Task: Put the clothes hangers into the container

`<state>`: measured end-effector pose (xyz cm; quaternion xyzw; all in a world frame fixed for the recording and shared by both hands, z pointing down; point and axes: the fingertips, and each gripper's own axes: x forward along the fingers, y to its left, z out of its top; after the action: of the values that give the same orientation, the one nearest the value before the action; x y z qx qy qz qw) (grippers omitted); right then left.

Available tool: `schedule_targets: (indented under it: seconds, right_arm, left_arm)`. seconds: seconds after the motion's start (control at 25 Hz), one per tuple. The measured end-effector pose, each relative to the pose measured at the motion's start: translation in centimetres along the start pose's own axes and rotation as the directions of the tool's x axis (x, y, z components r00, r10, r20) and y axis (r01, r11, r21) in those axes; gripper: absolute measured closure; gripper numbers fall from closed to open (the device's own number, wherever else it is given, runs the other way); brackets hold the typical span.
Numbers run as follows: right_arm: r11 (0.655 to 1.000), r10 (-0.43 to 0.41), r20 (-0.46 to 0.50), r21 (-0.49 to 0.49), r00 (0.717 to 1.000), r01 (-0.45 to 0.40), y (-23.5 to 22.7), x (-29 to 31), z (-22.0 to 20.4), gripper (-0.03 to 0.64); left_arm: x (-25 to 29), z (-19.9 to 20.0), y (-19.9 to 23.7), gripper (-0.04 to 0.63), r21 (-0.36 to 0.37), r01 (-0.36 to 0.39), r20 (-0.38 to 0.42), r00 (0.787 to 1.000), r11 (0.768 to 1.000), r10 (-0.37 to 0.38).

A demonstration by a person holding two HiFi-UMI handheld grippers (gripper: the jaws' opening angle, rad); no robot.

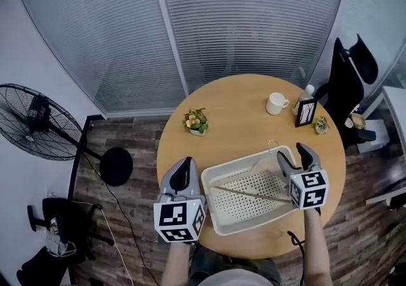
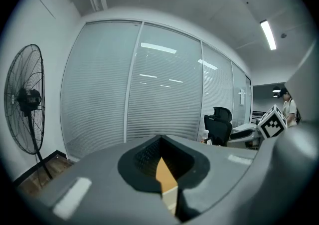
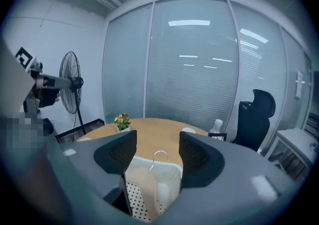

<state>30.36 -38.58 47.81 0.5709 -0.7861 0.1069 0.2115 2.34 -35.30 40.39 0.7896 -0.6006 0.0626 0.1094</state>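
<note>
Fingers (image 3: 199,156) of the right gripper (image 3: 152,151) stand wide apart and grip nothing. Between and beyond them the wooden clothes hanger (image 3: 144,189) lies inside the white perforated container (image 3: 173,179), with its wire hook rising at the far rim. The left gripper (image 2: 162,161) has its fingers pressed together with nothing between them, just outside the container's left wall, apart from the hanger.

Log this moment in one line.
hanger in basket | left gripper shut, empty | right gripper open over basket
</note>
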Motion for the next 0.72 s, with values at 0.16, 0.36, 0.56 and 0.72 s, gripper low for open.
schedule_targets:
  seconds: [0.16,0.36,0.56,0.72]
  right_arm:
    - [0.997,-0.057,0.162,0.066,0.985,0.047,-0.1,-3.0,4.1,0.415]
    - [0.985,-0.145,0.314,0.131,0.938,0.108,-0.9,-6.6,7.4,0.533]
    - [0.975,-0.211,0.376,0.143,0.902,0.168,-1.3,-9.1,8.5,0.594]
    - [0.963,-0.258,0.403,0.177,0.878,0.202,-1.6,-10.9,8.8,0.594]
  left_arm:
    - [0.2,1.5,-0.3,0.595,0.000,0.008,0.034,0.999,1.000,-0.008]
    - [0.3,3.3,-1.0,0.595,-0.001,0.022,0.078,0.997,1.000,-0.022]
    - [0.2,4.6,-1.6,0.595,0.009,0.036,0.111,0.993,0.999,-0.037]
    - [-0.1,5.5,-2.1,0.595,0.019,0.044,0.133,0.990,0.999,-0.046]
